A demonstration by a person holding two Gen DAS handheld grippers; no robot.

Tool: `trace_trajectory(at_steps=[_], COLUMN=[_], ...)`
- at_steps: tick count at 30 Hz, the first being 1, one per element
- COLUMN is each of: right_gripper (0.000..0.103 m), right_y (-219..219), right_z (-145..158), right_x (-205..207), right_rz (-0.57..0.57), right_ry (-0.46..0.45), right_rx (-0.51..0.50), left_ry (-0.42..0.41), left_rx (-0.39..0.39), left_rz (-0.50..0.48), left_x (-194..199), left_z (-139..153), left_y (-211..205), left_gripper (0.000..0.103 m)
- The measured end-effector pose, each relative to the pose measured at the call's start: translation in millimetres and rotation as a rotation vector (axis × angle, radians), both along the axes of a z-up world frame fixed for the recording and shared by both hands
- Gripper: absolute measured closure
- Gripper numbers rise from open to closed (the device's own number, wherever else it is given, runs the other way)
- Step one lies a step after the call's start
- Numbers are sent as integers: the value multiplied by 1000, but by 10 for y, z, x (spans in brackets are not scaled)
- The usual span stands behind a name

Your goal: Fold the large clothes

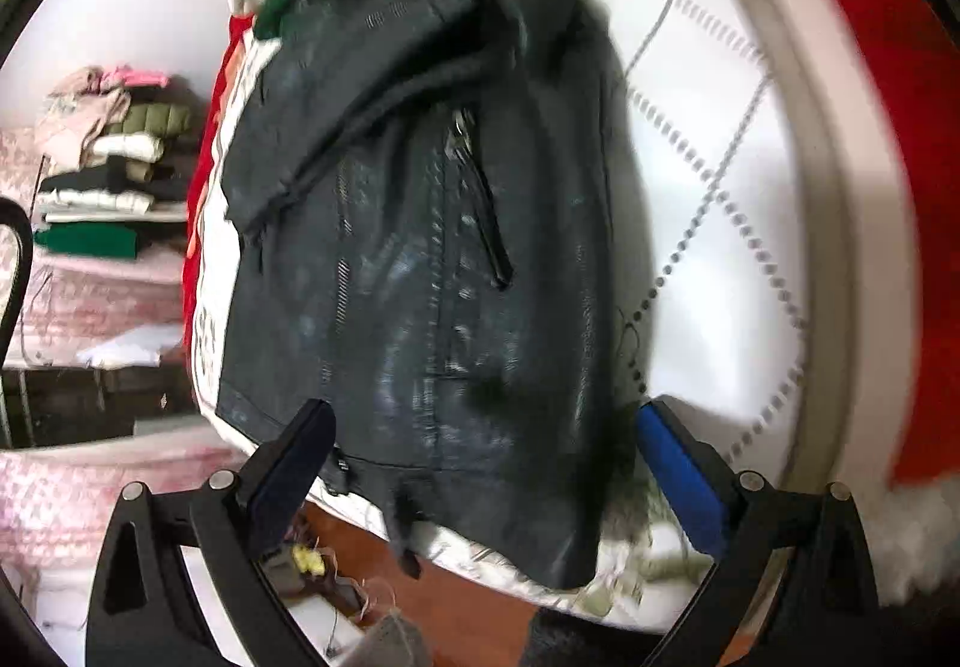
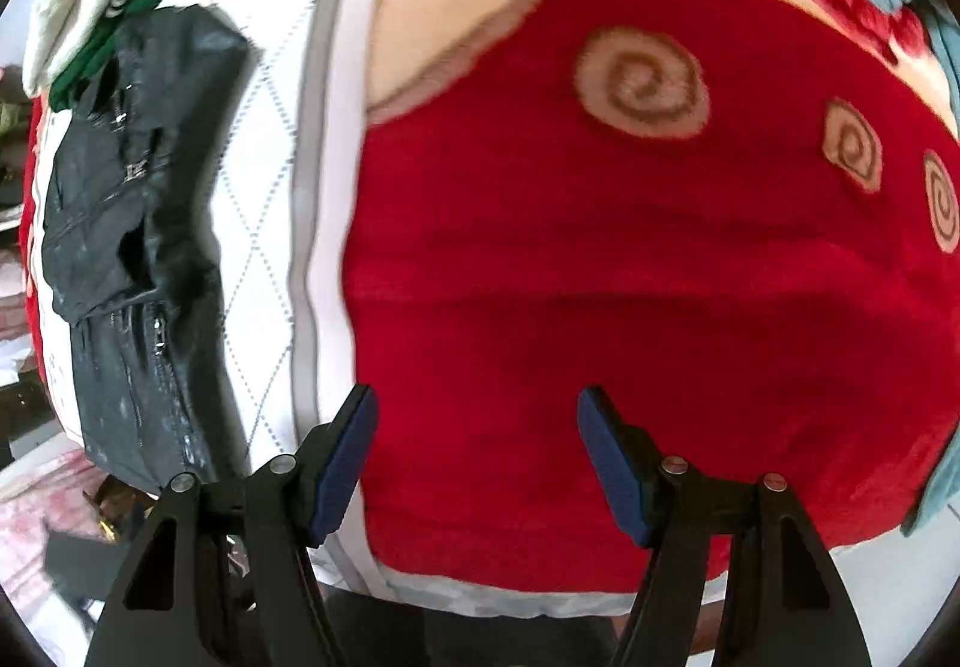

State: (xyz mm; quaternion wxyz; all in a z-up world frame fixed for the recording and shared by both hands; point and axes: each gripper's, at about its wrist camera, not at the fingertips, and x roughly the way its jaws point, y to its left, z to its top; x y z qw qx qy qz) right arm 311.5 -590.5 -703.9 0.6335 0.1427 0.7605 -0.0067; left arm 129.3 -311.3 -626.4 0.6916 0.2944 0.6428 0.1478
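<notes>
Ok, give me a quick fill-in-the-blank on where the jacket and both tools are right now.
1. The dark jacket lies on a ____ quilted cover.
2. Both the left tool and the right tool are ____ and hold nothing.
3. The right tool hovers over a ____ blanket.

Missing words: white; open; red

My left gripper (image 1: 483, 457) is wide open, nothing between its fingers, blue pads (image 1: 678, 478) facing inward. My right gripper (image 2: 477, 463) is open too, narrower gap, fingers empty, pads (image 2: 612, 466) angled toward each other. Both point forward and down.
</notes>
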Motion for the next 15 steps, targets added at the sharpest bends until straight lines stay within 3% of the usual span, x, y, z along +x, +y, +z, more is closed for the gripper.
trace_trajectory(at_steps=[4, 7, 8, 9, 10, 11, 12, 15], right_gripper=[33, 32, 33, 33, 32, 31, 30, 20], right_y=[61, 235, 327, 401, 486, 571, 669, 940], right_z=[-57, -106, -125, -137, -168, -211, -272, -488], right_x=[141, 373, 487, 573, 672, 766, 865, 1093], right_rz=[13, 39, 49, 59, 67, 67, 56, -7], right_ry=[-12, -42, -65, -79, -95, -106, -109, -90], right_rx=[30, 84, 120, 143, 185, 240, 313, 532], left_ry=[-27, -86, -103, -111, -114, -121, -130, -176], left_rx=[-40, -20, -35, -92, -146, -212, -229, -252], left_rz=[82, 115, 136, 169, 190, 199, 195, 173], left_x=[193, 351, 393, 420, 412, 410, 404, 330], left_z=[-81, -9, 27, 59, 74, 112, 135, 264], left_y=[195, 368, 462, 577, 603, 676, 670, 726], left_gripper=[0, 2, 15, 40, 54, 74, 85, 93])
